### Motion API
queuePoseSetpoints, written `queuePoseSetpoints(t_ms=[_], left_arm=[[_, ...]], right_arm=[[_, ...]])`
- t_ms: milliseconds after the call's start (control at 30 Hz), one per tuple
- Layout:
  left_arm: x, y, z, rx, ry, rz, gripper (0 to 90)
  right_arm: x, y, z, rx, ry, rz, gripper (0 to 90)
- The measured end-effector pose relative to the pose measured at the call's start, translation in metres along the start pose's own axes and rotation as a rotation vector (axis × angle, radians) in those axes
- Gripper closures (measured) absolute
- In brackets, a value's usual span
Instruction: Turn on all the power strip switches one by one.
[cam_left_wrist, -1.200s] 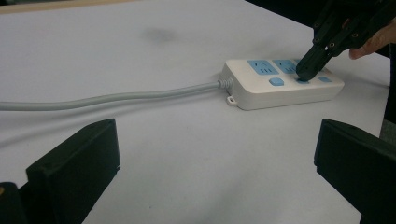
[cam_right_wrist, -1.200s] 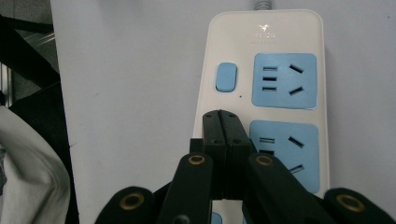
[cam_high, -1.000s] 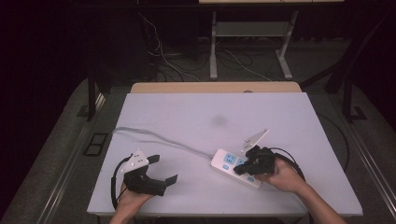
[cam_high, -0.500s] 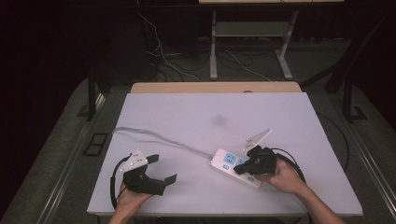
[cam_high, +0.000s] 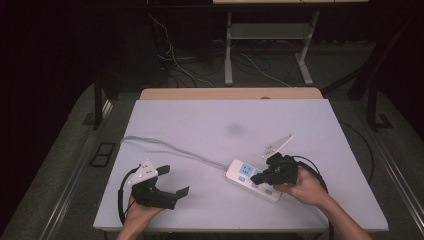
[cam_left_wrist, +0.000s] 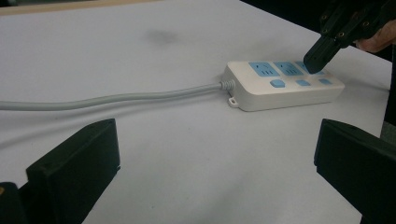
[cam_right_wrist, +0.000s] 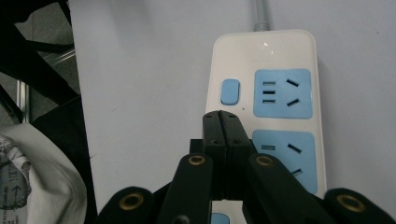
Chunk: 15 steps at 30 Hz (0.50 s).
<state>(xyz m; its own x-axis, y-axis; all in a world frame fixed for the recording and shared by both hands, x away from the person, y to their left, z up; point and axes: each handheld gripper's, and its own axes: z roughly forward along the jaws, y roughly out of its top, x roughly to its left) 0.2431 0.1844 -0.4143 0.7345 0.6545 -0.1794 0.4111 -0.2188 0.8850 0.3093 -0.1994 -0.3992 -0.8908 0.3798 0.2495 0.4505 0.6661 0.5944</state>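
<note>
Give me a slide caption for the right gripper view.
Right tool, jaws shut, tip over a white power strip beside its blue switch and sockets.

Right tool (cam_high: 261, 176) tips rest on power strip (cam_high: 239, 175).

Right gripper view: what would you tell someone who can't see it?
The right claw, shut tight, rests its tip on a white power strip beside blue sockets and below a blue switch. The strip lies on a white table.
</note>
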Motion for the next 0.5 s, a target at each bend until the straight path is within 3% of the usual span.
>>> queuePoseSetpoints(t_ms=[500], left_arm=[[0.000,0.000,0.000,-0.003,0.001,0.001,0.0]], right_arm=[[0.002,0.019,-0.006,0.007,-0.004,-0.029,90.0]])
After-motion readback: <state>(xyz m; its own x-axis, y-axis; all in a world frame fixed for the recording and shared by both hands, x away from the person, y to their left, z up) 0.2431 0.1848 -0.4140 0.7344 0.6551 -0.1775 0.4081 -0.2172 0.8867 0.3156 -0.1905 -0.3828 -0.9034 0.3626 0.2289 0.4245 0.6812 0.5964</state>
